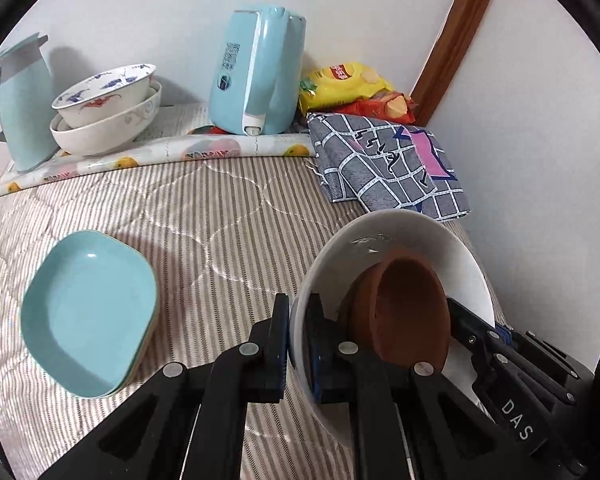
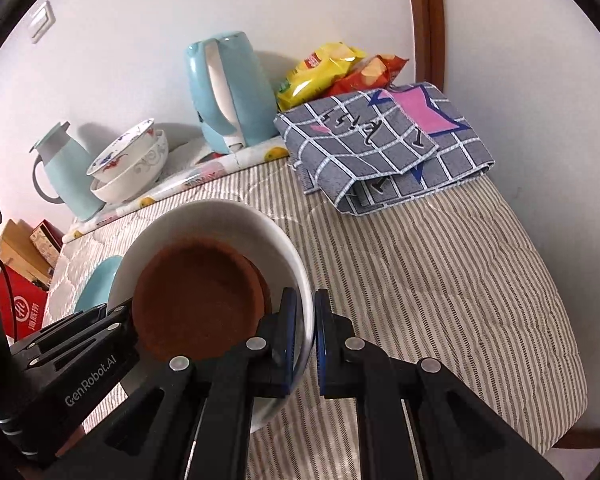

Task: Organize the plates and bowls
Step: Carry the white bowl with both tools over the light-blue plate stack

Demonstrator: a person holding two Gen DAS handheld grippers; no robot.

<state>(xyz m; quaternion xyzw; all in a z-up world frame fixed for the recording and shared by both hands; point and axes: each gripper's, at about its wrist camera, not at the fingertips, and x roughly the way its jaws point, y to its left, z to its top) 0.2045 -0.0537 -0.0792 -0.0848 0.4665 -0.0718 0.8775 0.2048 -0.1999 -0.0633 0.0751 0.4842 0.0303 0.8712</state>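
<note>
Holding the white bowl by its rim, my left hand-held gripper pinches one side; my right hand-held gripper pinches the other; a brown bowl sits inside; blue plates lie beside it on the bed.

The white bowl looks like glossy glazed ceramic, while the brown dish inside it is matt and slightly rough, like unglazed clay. The turquoise plates have a smooth, shiny glaze, and the striped quilted cover beneath is soft matt cloth. The kettle is smooth satin plastic, the snack bags glossy foil, and the door frame varnished wood.
</note>
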